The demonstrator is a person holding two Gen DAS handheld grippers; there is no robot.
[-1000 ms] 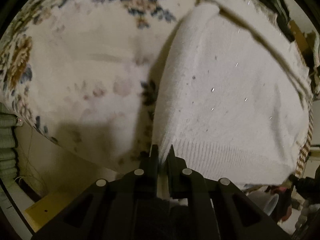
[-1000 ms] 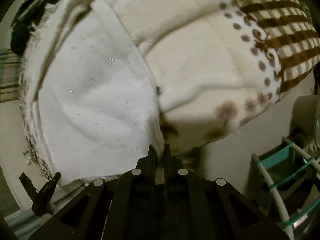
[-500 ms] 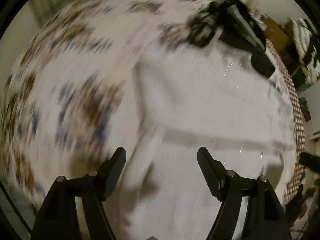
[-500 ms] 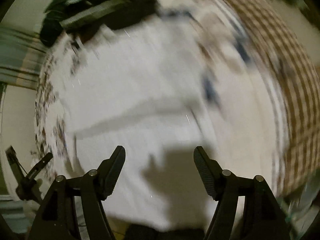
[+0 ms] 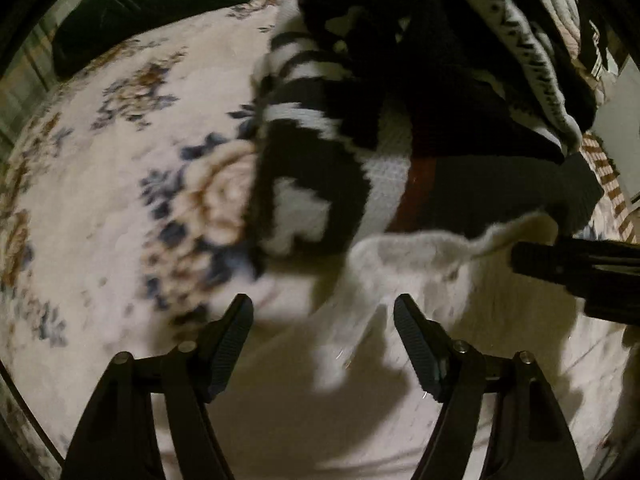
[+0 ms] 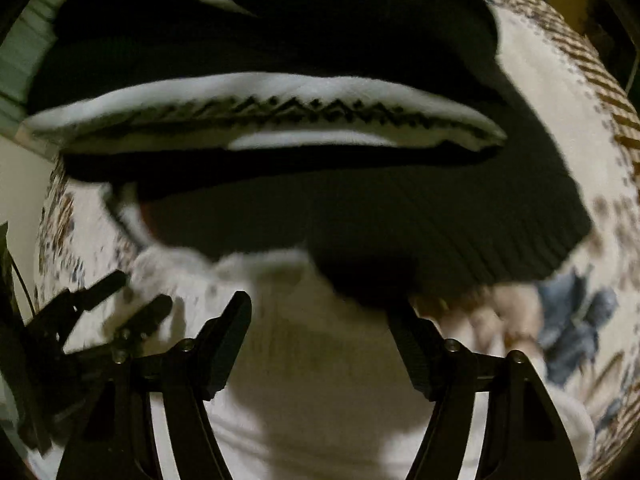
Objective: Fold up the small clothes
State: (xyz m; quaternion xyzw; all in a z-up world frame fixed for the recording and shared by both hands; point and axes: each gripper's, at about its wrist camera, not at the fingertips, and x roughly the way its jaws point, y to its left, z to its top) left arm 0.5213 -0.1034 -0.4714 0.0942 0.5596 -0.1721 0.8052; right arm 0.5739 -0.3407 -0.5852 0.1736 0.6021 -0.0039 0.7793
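The left gripper (image 5: 323, 318) hangs over a white knit garment (image 5: 400, 360) spread on a floral bedcover (image 5: 100, 200); its jaws stand partly apart and have just been closing, with nothing pinched between the pads; the right gripper (image 6: 320, 316) hovers over the same white garment (image 6: 320, 380), jaws likewise part open, just narrowing, gripping nothing; beyond the garment's far edge lies a heap of black-and-white patterned knitwear (image 5: 400, 100), touching it; the same heap (image 6: 280, 120) fills the upper part of the right wrist view; no brand, label or writing is legible anywhere; both views are blurred.
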